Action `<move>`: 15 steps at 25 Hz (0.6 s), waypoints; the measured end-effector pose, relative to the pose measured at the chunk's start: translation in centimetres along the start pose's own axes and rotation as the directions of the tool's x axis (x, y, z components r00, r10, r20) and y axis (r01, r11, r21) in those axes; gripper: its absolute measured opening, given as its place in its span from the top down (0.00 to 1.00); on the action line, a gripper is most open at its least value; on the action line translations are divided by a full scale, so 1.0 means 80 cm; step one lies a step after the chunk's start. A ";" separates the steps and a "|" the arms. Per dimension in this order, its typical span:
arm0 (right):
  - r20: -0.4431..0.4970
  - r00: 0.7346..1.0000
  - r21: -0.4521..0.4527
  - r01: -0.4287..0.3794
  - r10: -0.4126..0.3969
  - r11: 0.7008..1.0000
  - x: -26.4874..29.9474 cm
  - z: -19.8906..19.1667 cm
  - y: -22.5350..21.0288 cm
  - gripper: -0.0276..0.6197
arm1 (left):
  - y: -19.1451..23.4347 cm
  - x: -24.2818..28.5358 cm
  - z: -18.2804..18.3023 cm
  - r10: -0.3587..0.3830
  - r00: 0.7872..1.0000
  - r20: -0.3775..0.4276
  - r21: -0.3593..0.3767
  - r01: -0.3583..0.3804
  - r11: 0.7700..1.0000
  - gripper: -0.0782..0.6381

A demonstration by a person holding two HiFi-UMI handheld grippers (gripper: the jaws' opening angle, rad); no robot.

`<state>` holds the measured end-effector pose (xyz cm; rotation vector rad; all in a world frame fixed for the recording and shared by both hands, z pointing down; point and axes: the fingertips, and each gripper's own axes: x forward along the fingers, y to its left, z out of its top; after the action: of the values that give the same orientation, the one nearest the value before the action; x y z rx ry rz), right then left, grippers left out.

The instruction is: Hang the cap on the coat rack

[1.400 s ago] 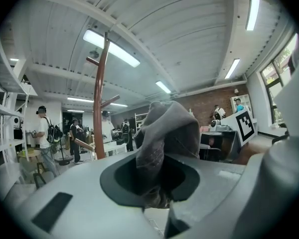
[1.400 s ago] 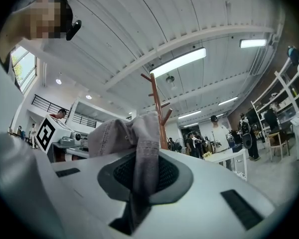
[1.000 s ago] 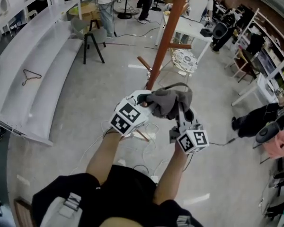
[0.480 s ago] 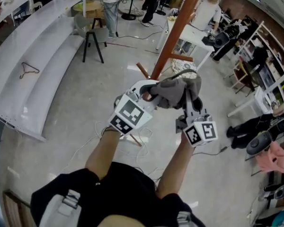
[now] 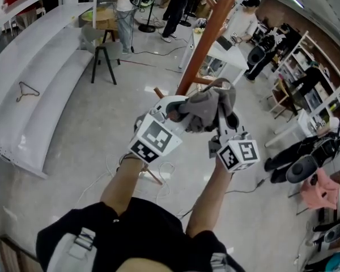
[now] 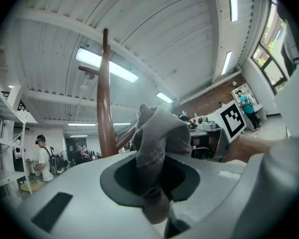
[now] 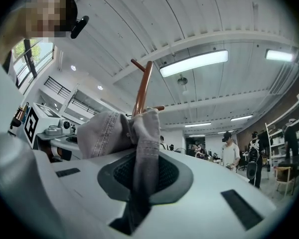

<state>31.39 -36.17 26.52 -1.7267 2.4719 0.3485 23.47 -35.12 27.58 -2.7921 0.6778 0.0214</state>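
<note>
We have the cap (image 5: 207, 107) raised beside the rack (image 5: 207, 37), with the left gripper (image 5: 175, 113) and the right gripper (image 5: 222, 121) each clamped on its fabric, but it is on no peg yet, so the hanging itself remains.

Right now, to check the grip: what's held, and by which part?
The grey cap, by folds of its cloth, in left gripper and right gripper.

Cap (image 5: 207, 107) between left tool (image 5: 177, 113) and right tool (image 5: 224, 121), just before coat rack (image 5: 208, 35); chair (image 5: 100, 42) behind at left; table (image 5: 233, 54) behind rack, right.
</note>
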 end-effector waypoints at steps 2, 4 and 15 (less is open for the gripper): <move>-0.021 1.000 0.004 0.000 0.000 1.000 0.002 -0.011 -0.005 0.93 | -0.001 0.005 -0.009 0.002 1.000 -0.006 -0.005 -0.003 1.000 0.83; -0.044 0.999 0.011 0.004 -0.004 1.000 0.006 -0.024 -0.009 0.93 | -0.001 0.011 -0.020 0.006 1.000 -0.021 -0.017 -0.006 1.000 0.83; -0.109 0.994 0.074 0.004 0.004 0.997 0.040 -0.061 -0.017 0.92 | 0.020 0.020 -0.060 0.044 0.996 -0.075 -0.091 -0.051 0.995 0.83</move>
<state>31.77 -40.72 30.36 -1.7617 2.5242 0.1646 23.96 -38.46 31.71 -2.8772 0.7793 -0.0407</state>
